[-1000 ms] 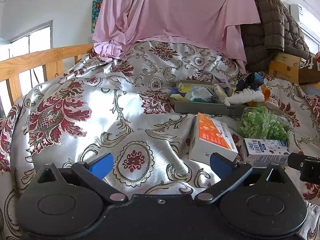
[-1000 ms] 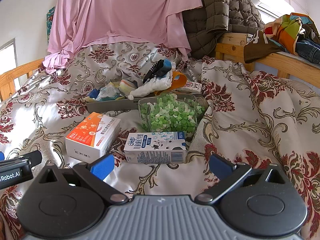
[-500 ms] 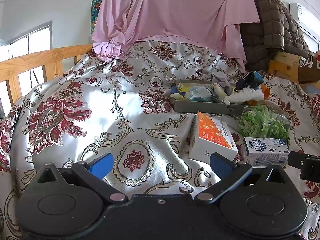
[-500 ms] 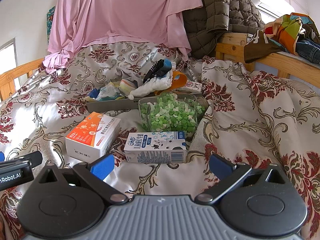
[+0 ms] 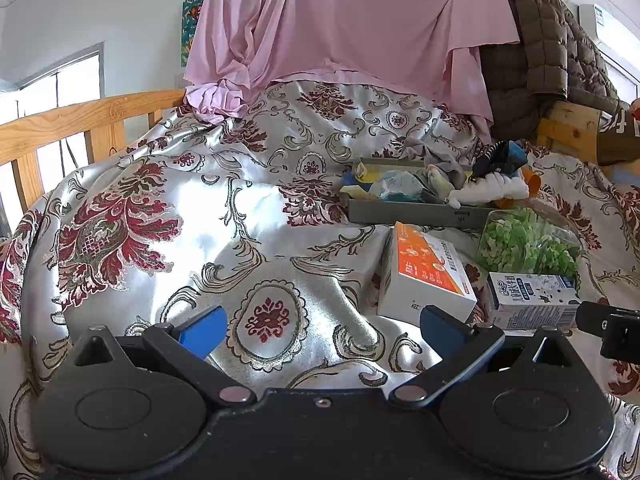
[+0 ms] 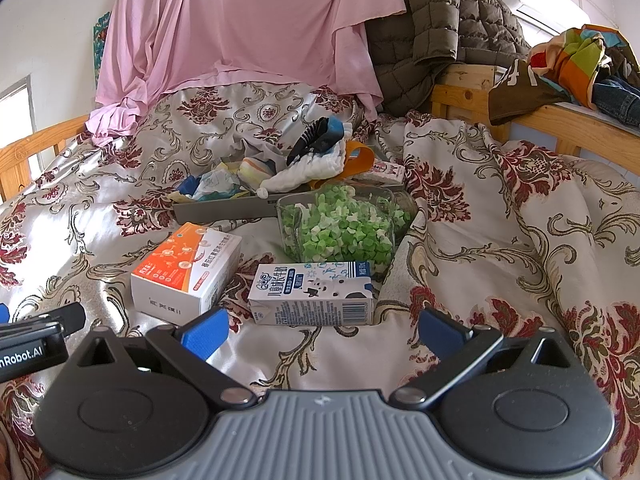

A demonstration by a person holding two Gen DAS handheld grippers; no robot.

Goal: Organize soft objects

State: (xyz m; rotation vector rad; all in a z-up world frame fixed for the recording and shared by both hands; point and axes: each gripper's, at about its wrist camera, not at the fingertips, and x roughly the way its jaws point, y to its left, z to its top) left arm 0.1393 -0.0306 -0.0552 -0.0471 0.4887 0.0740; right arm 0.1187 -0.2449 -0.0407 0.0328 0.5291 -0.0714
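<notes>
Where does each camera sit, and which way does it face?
Left wrist: on the left hand-held gripper, open, facing across the bedspread; orange box to its right.
Right wrist: on the right hand-held gripper, open, facing the milk carton and clear container.
Shared: both boxes, grey tray.

The left claw [image 5: 320, 330] has a smooth black body with two round discs, silver pivot screws and blue finger pads [image 5: 202, 330]. The right claw [image 6: 322, 330] differs by a ribbed grey centre plate; at nine o'clock in its view, white "nRobot.AI" lettering marks a black housing.
</notes>
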